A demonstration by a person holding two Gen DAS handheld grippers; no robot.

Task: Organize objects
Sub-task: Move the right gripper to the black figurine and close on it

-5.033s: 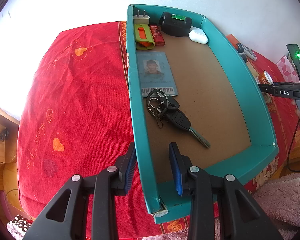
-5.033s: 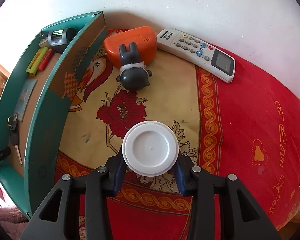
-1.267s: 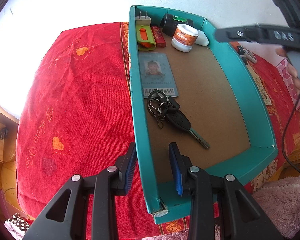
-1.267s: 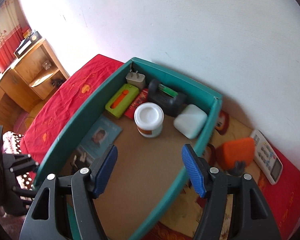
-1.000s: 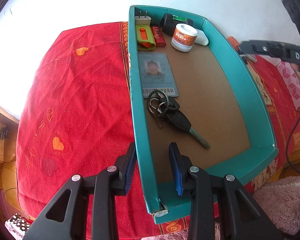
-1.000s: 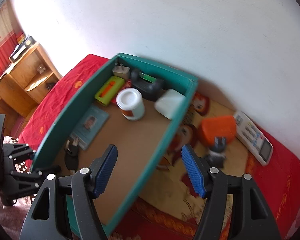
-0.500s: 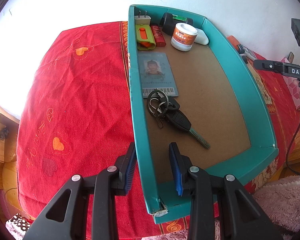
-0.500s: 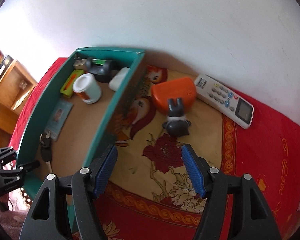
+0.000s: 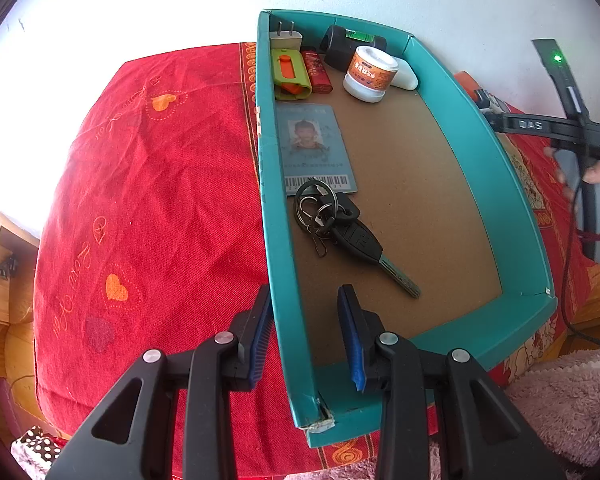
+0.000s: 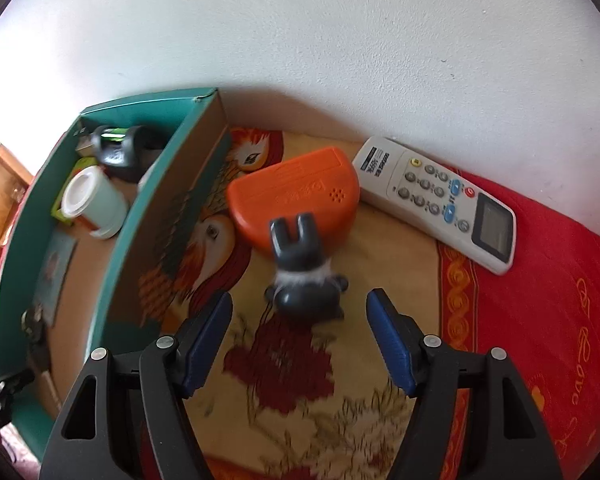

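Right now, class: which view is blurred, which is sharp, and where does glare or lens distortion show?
Right wrist view: motion blur smears the grey toy and the floral cloth; the remote is clearer. Left wrist view: sharp, keys and card crisp, but the upper-left wall is blown out white. Both views: fisheye bends the box walls.

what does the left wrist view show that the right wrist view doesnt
Only the left wrist view: the ID card's photo and barcode, the car key, the red lighter, and the left gripper clamped on the box wall. Only the right wrist view: the orange case, grey bunny figure and remote outside the box, ahead of the right gripper, whose jaws are opening, empty. Both: the teal box and white-lidded jar.
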